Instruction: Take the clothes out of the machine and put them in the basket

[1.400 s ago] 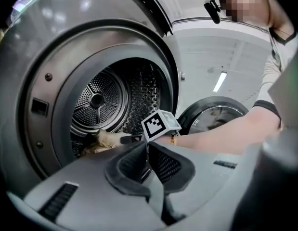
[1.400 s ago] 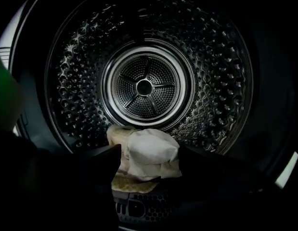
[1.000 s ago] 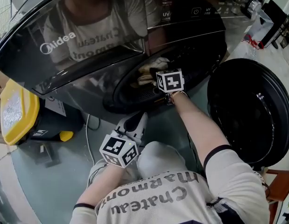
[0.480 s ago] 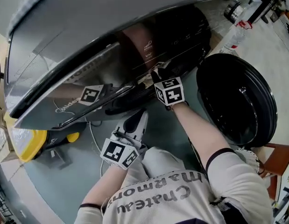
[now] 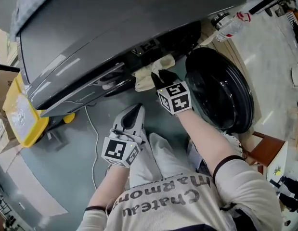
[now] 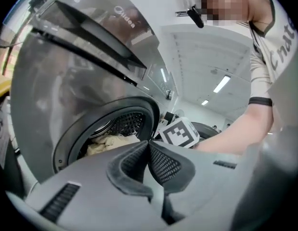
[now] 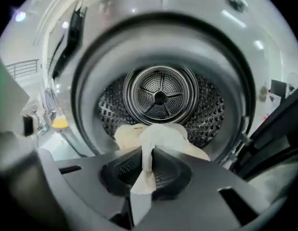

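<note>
1. Machine [image 5: 115, 37]: dark grey front-loader, directly ahead of both grippers. Its perforated steel drum [image 7: 161, 95] lies straight beyond the right jaws.
2. Door [image 5: 216, 88]: round, black, swung open to the right of the right gripper.
3. Cream garment [image 7: 153, 134]: pale off-white, soft and crumpled. The bulk is bunched at the drum mouth just ahead of the right jaws, and one thin twisted fold runs back between them.
4. Right gripper [image 7: 146, 170]: jaws have just been closing and are now pinched on that fold.
5. Left gripper [image 6: 149, 150]: jaws together with nothing between them, held below and left of the right gripper.
</note>
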Action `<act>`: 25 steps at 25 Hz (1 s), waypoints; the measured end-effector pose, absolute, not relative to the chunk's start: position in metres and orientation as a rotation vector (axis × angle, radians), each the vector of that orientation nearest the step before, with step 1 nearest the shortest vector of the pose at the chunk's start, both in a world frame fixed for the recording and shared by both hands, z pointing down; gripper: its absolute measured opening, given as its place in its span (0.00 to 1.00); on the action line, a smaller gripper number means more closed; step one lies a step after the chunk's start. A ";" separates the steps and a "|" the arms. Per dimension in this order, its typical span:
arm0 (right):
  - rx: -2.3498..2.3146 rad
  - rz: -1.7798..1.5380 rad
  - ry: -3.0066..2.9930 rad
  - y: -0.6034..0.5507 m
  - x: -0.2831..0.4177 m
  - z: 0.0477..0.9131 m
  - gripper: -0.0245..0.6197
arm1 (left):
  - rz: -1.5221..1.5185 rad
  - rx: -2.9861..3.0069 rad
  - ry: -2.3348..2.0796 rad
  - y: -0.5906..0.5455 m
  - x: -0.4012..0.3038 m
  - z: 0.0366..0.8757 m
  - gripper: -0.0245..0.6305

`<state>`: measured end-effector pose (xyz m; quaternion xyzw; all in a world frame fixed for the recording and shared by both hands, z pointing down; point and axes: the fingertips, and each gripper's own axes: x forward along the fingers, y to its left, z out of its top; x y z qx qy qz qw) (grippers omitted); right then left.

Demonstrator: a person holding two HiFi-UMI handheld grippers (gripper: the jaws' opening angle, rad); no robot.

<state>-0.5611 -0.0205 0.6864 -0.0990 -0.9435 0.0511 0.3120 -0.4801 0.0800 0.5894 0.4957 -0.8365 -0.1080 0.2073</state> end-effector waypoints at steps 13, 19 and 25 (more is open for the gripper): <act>-0.363 0.227 -2.424 -0.008 -0.497 0.569 0.13 | -0.337 1.156 -2.377 0.099 -0.459 0.479 0.05; -0.550 0.210 -2.412 0.010 -0.446 0.503 0.12 | -0.344 1.321 -2.376 0.093 -0.436 0.401 0.05; -0.608 0.257 -2.483 0.007 -0.413 0.436 0.12 | -0.324 1.174 -2.452 0.108 -0.435 0.362 0.05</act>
